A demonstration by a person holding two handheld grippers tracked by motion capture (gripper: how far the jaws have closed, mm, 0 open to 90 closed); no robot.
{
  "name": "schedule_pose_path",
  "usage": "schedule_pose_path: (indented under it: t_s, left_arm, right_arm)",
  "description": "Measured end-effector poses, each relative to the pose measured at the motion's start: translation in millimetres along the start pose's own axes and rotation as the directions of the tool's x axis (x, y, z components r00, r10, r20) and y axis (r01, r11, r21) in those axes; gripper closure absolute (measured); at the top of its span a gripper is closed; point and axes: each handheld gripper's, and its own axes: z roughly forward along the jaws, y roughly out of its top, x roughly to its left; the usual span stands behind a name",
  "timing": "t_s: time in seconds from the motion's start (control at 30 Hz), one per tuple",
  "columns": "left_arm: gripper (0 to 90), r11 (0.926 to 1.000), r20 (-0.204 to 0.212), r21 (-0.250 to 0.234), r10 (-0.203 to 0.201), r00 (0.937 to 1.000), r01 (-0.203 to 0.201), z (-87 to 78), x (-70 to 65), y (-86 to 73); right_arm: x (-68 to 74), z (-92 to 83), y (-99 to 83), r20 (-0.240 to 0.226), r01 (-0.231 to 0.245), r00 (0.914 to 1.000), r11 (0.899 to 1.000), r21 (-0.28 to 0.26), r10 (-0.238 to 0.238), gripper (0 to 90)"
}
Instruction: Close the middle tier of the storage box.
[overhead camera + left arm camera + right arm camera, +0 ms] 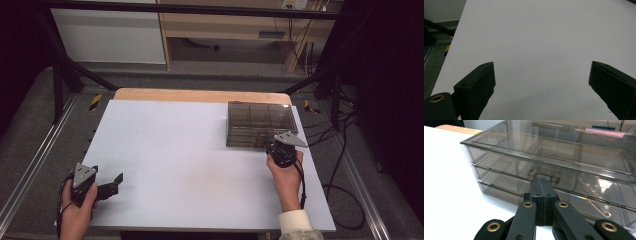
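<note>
A smoked see-through drawer box [260, 124] stands at the back right of the white table [175, 150]. In the right gripper view the drawer box [499, 162] shows three stacked drawers, and the middle one has a small handle [555, 178]. My right gripper [541, 182] is shut, jaws pressed flat together with nothing between them, its tips just in front of that handle. From above, the right gripper [274, 144] sits at the box's front edge. My left gripper [541, 65] is wide open over bare white table; in the high view the left gripper [115, 184] is at the front left.
A thin metal wire piece [600, 210] lies inside the lowest drawer. A wooden table edge [200, 95] shows behind the white surface. Black frame bars [65, 65] and cables [340, 150] flank the table. Open white surface lies between the two grippers.
</note>
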Motion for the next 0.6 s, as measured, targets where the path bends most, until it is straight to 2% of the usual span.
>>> schedule_pose_path:
  t_s: [0.3, 0.6]
  left_arm:
    - [6.8, 0.9999, -0.004, 0.005, -0.01, 0.9999, 0.01, 3.3, 1.0, -0.3]
    - [6.8, 1.0, -0.001, 0.003, 0.0, 1.0, 0.0, 2.1, -1.6, 0.9]
  right_arm:
    - [17.0, 1.4, 0.4, -0.05, 0.032, 0.9982, 0.999, 0.005, -0.032, 90.0]
    - [23.0, -3.1, -0.1, -0.079, 0.061, 0.995, 0.998, 0.002, -0.06, 90.0]
